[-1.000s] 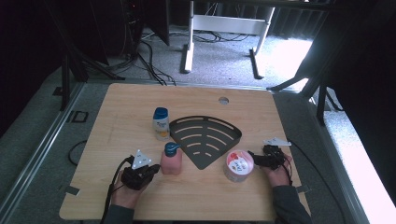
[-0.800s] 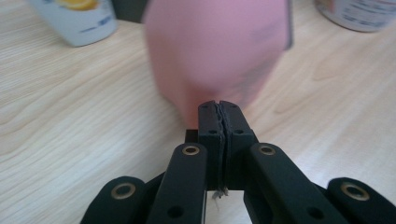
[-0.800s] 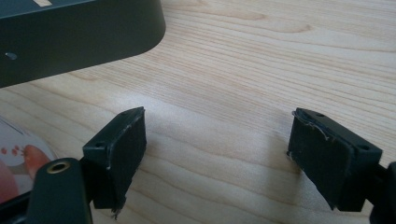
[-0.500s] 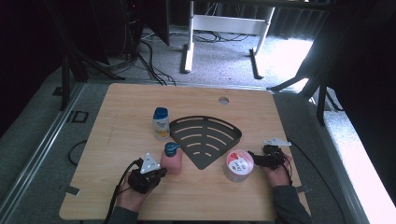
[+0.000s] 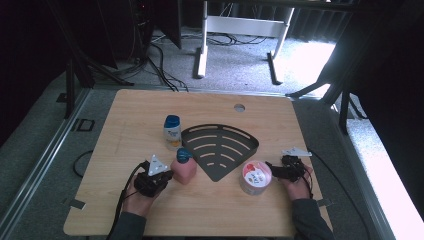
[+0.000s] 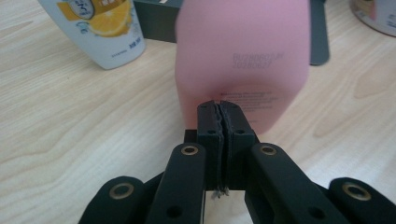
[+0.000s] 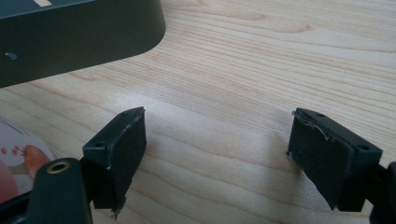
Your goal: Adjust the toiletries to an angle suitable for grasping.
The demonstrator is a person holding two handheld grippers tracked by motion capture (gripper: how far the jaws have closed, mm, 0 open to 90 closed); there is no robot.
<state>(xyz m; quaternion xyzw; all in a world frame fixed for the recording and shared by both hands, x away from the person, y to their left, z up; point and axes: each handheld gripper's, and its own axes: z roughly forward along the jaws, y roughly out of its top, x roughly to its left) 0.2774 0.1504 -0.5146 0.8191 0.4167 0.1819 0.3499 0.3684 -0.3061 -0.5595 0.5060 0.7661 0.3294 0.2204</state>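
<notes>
A: We see the bench [image 5: 130, 125] bearing the black slotted rack [image 5: 220, 150], empty so far.

B: The pink bottle [image 5: 184, 170] stands beside it; our left hand-held gripper [image 6: 219, 112], jaws together, noses it. Our right hand-held gripper [image 7: 217, 149] gapes, empty, beside the round tub [image 5: 256, 177].

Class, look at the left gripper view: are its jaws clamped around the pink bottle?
No: the left gripper has its jaws shut together with nothing between, just in front of the pink bottle.
</notes>
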